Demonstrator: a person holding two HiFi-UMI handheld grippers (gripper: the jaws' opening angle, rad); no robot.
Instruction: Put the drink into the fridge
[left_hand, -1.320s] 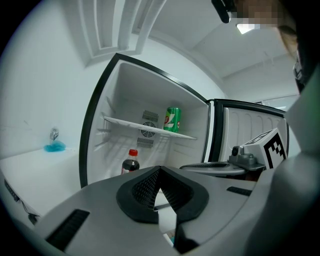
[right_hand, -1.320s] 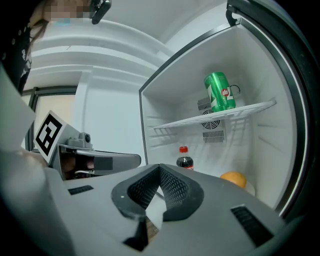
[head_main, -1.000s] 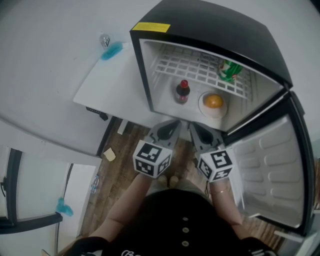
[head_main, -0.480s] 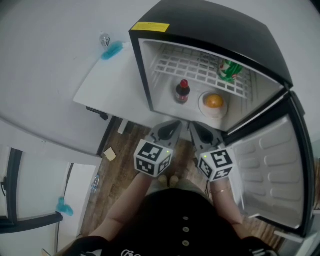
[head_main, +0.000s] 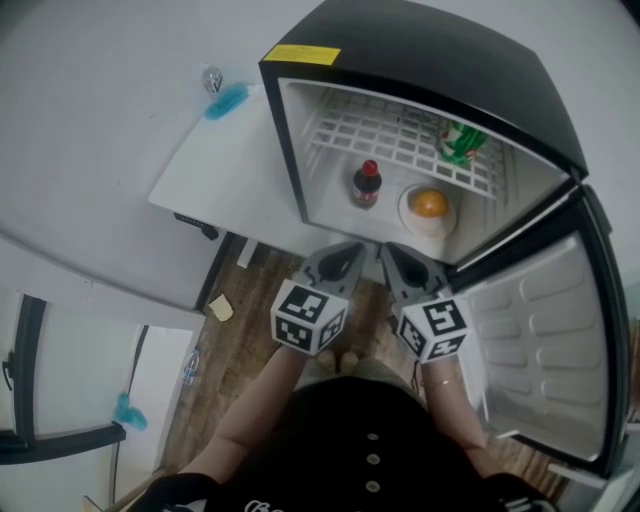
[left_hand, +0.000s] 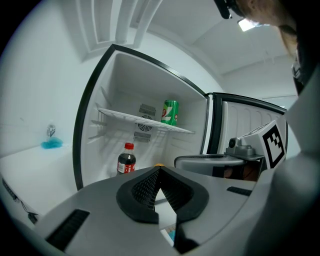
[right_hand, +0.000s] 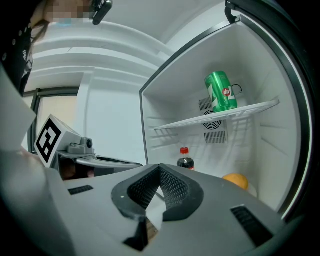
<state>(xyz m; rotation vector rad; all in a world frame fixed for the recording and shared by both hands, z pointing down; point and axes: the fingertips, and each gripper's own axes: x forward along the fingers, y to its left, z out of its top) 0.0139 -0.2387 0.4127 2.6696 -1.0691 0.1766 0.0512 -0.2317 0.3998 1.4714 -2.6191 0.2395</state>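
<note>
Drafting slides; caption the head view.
Left hand-held gripper and right hand-held gripper, both shut, face an open fridge holding bottle, orange, can.

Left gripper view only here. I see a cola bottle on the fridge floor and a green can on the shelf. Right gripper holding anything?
Observer: No. The right gripper has its jaws together, nothing between them.
Operator: Orange sliver past my jaw tips?
Observer: An orange on a white plate, right of the cola bottle in the head view.
Operator: Where do both grippers sit?
Observer: The left gripper is beside the right, both outside the open fridge, over the wood floor.
</note>
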